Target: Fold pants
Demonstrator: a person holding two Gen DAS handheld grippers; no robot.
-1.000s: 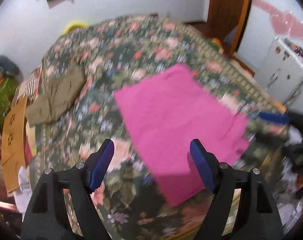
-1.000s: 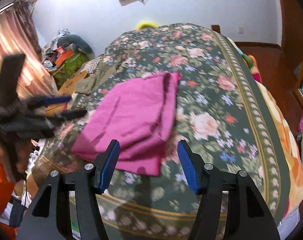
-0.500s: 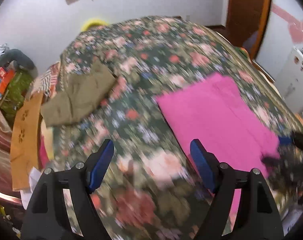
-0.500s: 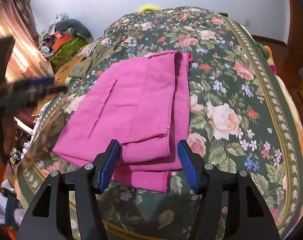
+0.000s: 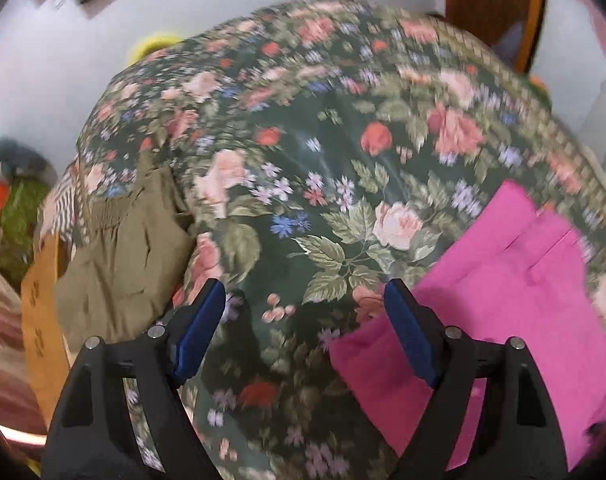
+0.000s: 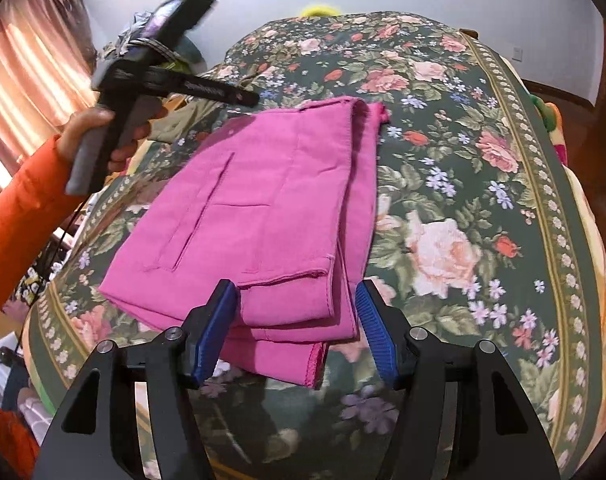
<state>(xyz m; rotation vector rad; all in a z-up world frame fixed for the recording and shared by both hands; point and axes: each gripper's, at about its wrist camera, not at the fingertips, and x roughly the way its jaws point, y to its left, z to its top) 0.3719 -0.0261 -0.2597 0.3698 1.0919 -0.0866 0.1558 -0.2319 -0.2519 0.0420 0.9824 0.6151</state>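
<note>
Folded pink pants (image 6: 263, 216) lie flat on the floral bed (image 6: 463, 184). The right gripper (image 6: 297, 330) hovers spread over their near hem at 6 o'clock, pinching nothing. The left gripper (image 5: 305, 332) is spread and empty over bare bedspread, with olive pants (image 5: 119, 256) at its 9 o'clock.

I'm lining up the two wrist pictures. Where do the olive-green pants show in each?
Left wrist view: the olive-green pants lie at the left, on the bedspread's edge, beyond the left gripper's left finger.
Right wrist view: only a small olive patch shows at upper left, mostly hidden behind the left gripper held in the hand.
Shared landmark: the folded pink pants on the floral bedspread.
</note>
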